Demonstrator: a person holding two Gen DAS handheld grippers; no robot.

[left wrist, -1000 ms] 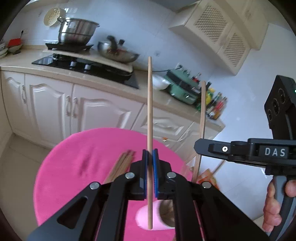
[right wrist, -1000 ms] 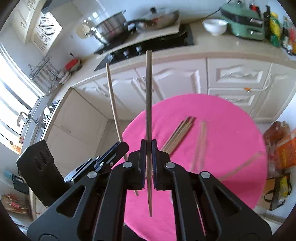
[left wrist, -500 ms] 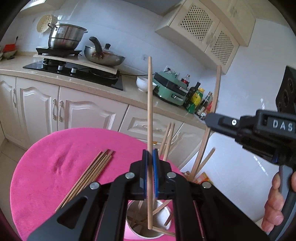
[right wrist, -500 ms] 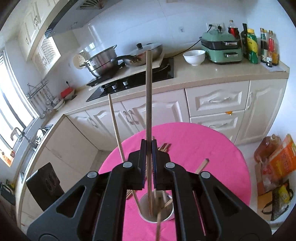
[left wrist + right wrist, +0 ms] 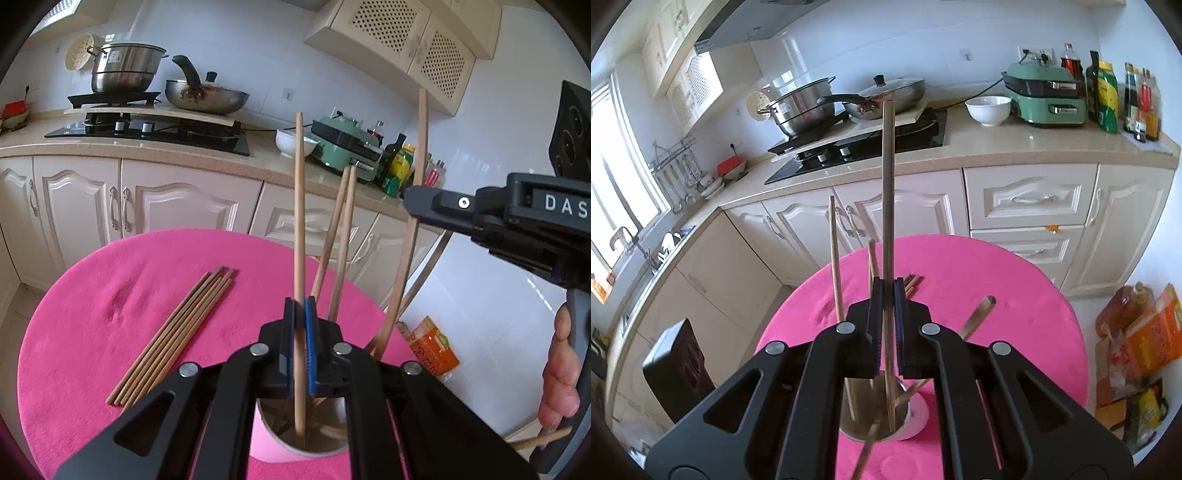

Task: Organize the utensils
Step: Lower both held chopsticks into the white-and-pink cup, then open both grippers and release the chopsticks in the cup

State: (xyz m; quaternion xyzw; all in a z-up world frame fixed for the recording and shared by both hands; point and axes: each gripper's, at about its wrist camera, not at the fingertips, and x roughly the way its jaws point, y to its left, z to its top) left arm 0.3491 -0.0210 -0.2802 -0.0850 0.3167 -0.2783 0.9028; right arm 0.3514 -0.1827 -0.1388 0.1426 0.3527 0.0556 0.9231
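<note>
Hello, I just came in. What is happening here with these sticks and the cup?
A person holds two handheld grippers and is sorting chopsticks. The left gripper is shut on one upright chopstick, its lower end inside the cup on the pink table. The right gripper is shut on another chopstick, also dipping into that cup. A bundle of chopsticks lies on the table.

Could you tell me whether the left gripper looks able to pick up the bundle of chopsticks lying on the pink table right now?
Probably not yet: the left gripper is shut on a chopstick, though nothing blocks the bundle.
</note>
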